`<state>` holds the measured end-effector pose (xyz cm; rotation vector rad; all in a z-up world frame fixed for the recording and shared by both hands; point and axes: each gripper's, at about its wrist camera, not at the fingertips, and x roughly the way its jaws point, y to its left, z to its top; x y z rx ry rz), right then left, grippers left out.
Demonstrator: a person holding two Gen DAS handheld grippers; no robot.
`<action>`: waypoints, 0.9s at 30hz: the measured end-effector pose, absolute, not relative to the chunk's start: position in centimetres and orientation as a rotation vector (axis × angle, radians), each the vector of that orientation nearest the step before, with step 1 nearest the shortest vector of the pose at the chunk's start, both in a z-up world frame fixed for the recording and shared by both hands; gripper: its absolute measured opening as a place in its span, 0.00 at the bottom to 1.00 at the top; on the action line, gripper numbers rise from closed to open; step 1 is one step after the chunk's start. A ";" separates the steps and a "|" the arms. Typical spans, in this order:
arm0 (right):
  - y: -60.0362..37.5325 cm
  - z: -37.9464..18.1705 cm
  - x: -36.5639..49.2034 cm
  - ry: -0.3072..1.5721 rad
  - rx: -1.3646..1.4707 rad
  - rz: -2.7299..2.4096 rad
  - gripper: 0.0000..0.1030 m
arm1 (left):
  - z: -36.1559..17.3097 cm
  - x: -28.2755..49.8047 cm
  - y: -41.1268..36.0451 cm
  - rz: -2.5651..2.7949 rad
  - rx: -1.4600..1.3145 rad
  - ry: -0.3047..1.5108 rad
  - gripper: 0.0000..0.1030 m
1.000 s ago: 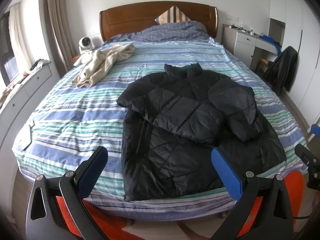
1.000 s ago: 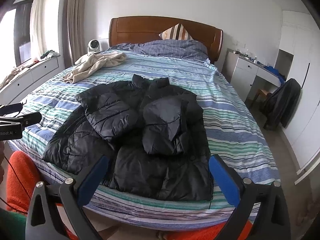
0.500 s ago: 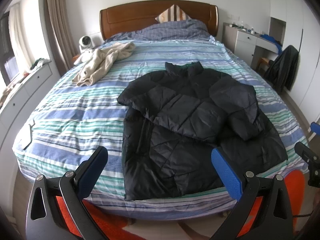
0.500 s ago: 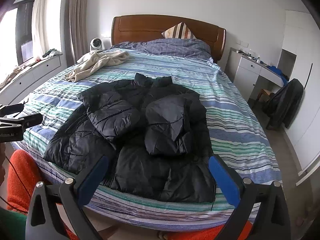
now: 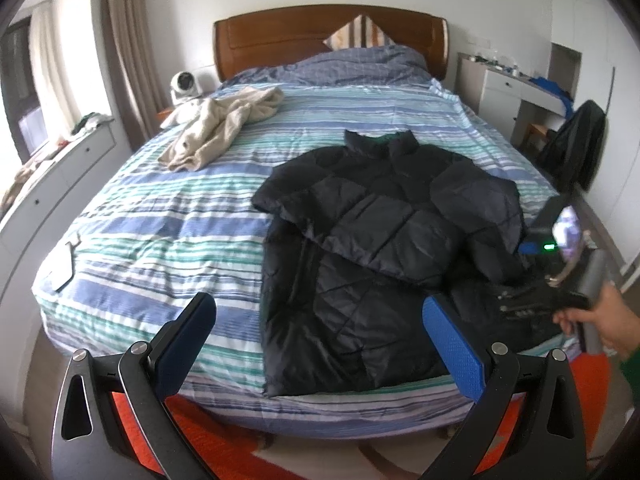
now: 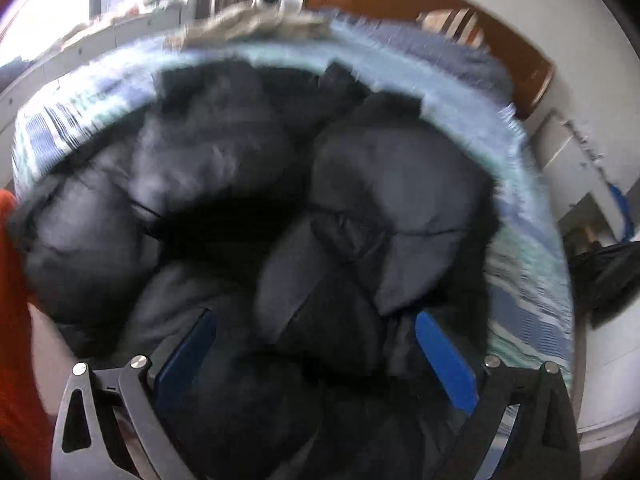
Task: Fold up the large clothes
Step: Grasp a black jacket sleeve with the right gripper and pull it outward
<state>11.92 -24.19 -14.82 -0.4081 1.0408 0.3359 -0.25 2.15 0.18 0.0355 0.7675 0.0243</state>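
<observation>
A black puffer jacket (image 5: 380,232) lies flat on the striped bed (image 5: 160,240), both sleeves folded across its chest, collar toward the headboard. My left gripper (image 5: 318,302) hovers open above the foot of the bed, left of the jacket's hem, with nothing between its fingers. The right gripper body (image 5: 560,272), held by a hand (image 5: 608,320), is down at the jacket's lower right corner. In the blurred right wrist view the jacket (image 6: 240,180) fills the frame. My right gripper (image 6: 314,316) has its jaws closing, with hem fabric between the blue pads; no pressing shows.
A beige garment (image 5: 220,128) is crumpled at the far left of the bed near a small white fan (image 5: 184,82). A white desk (image 5: 520,88) and a chair with dark clothing (image 5: 580,148) stand at the right. An orange rug (image 5: 224,440) lies at the bed's foot.
The right gripper has swung down and forward onto the jacket's lower right corner, and its view now blurs with black fabric. The left gripper has stayed in place.
</observation>
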 end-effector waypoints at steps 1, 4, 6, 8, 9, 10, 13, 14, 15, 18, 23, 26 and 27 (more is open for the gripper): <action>-24.7 -15.4 12.6 1.067 -0.361 0.337 0.67 | 0.2 -0.3 2.4 0.034 0.032 0.770 1.00; -27.3 -12.5 12.7 1.033 -0.151 0.341 0.15 | -0.4 -0.2 3.5 0.064 0.013 0.792 1.00; -29.1 -9.1 11.9 0.960 -0.050 0.337 0.15 | -1.0 0.2 4.1 0.068 -0.010 0.814 1.00; -32.4 -4.2 11.0 0.852 0.068 0.311 0.14 | -1.7 0.7 4.4 0.060 -0.029 0.838 1.00; -34.1 -2.2 10.5 0.802 0.113 0.294 0.14 | -1.9 1.0 4.4 0.055 -0.033 0.848 1.00; -36.1 -0.1 10.2 0.754 0.153 0.269 0.14 | -1.9 1.1 4.3 0.049 -0.034 0.851 1.00; -43.5 5.6 9.0 0.626 0.267 0.153 0.14 | -1.4 1.1 3.7 0.034 -0.024 0.820 1.00; -46.1 6.6 8.7 0.606 0.296 0.109 0.14 | -1.2 1.0 3.5 0.030 -0.020 0.808 1.00; -49.0 7.3 8.3 0.588 0.321 0.045 0.14 | -1.0 0.9 3.4 0.027 -0.019 0.798 1.00; -56.7 6.2 8.3 0.603 0.354 -0.122 0.14 | -1.2 1.3 3.0 0.013 -0.025 0.802 1.00; -67.1 -1.1 8.8 0.703 0.503 -0.358 0.14 | -1.0 1.1 2.5 0.008 -0.007 0.805 1.00; -72.3 -7.6 8.4 0.785 0.636 -0.441 0.14 | -0.8 0.8 2.5 0.018 0.002 0.800 1.00; -73.3 -9.2 8.4 0.810 0.676 -0.446 0.16 | -0.9 0.9 2.5 0.018 0.001 0.805 1.00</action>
